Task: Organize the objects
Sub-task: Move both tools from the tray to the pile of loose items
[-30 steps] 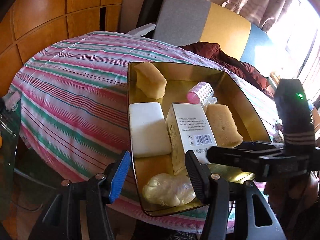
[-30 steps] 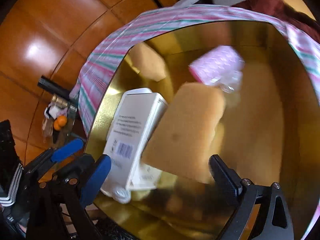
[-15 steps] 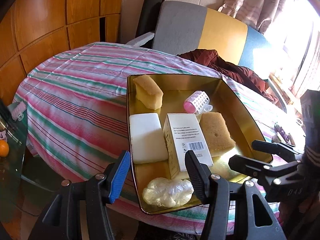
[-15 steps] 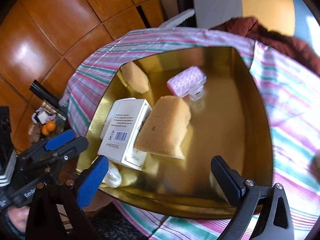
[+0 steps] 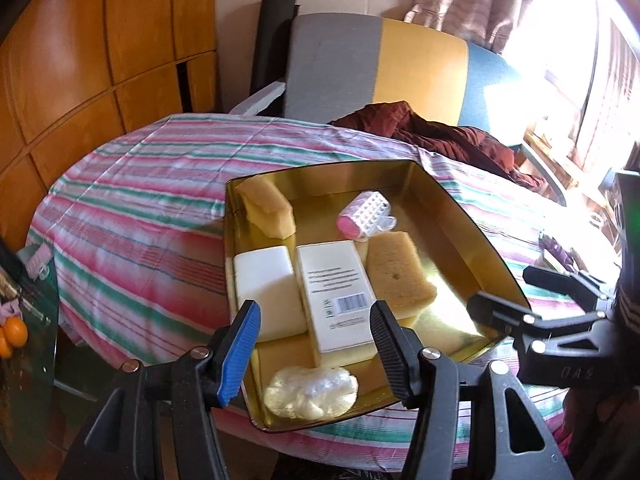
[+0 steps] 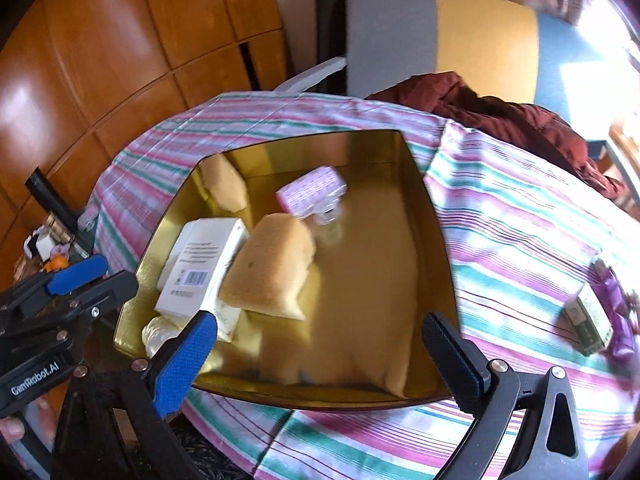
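Right gripper (image 6: pixel 320 354) jaws spread wide, nothing between — hovering over near rim of gold tray (image 6: pixel 434 240). Left gripper (image 5: pixel 316 348) jaws part open, empty, above tray's near-left corner.

Tray contents crowd left half: white box (image 5: pixel 340 296) in centre, white block (image 5: pixel 268 292) to its left against left wall, sponge (image 5: pixel 396 276) touching box's right side, second sponge (image 5: pixel 266 208) in far-left corner, pink roller (image 5: pixel 366 218) behind, clear bag (image 5: pixel 312 394) near front rim.

Tray's right half bare — open floor. Striped tablecloth (image 6: pixel 520 248) free around tray; small green box (image 6: pixel 588 318) well apart at right.

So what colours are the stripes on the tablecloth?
The tablecloth has pink, green and white stripes. The left wrist view shows it best.
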